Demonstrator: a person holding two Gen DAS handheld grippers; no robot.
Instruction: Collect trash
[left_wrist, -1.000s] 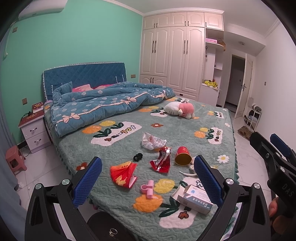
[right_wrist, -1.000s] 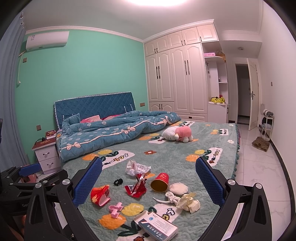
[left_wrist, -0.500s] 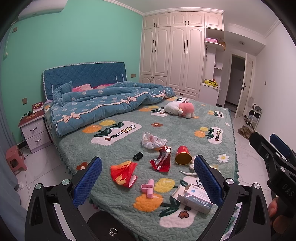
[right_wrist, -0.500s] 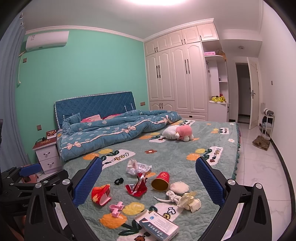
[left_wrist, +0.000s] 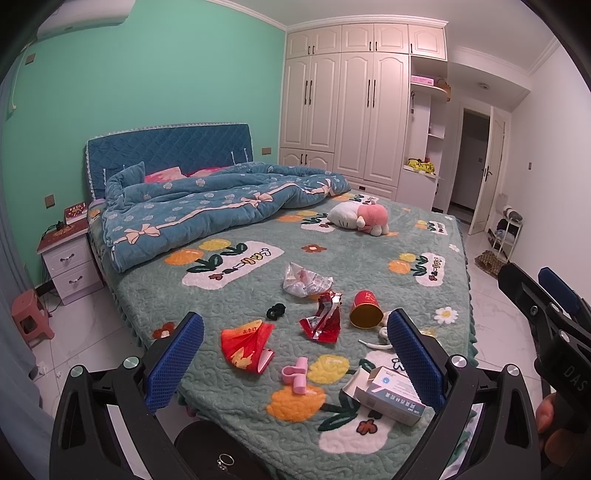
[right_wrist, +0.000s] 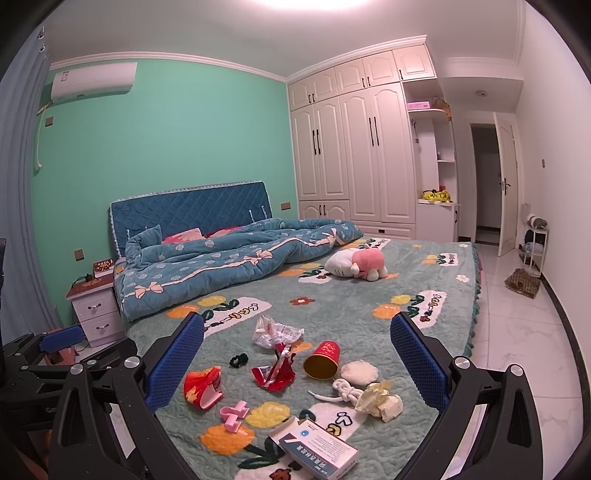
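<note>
Both grippers, left (left_wrist: 295, 363) and right (right_wrist: 297, 363), hover level at the bed's (left_wrist: 369, 258) near edge, jaws wide apart, empty. Trash lies ahead: wrapper (left_wrist: 321, 317), cup (left_wrist: 365, 314), box (right_wrist: 317, 450). Floor (right_wrist: 517, 332) is open right.

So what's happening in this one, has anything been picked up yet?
Not yet. A person holds the left gripper and right gripper over the near end of the bed, both with jaws wide open and empty. The litter lies untouched on the bedspread: a clear crumpled wrapper, a torn red wrapper, a red cup on its side, a red packet, crumpled paper and a small carton. No bin is in view.
</note>
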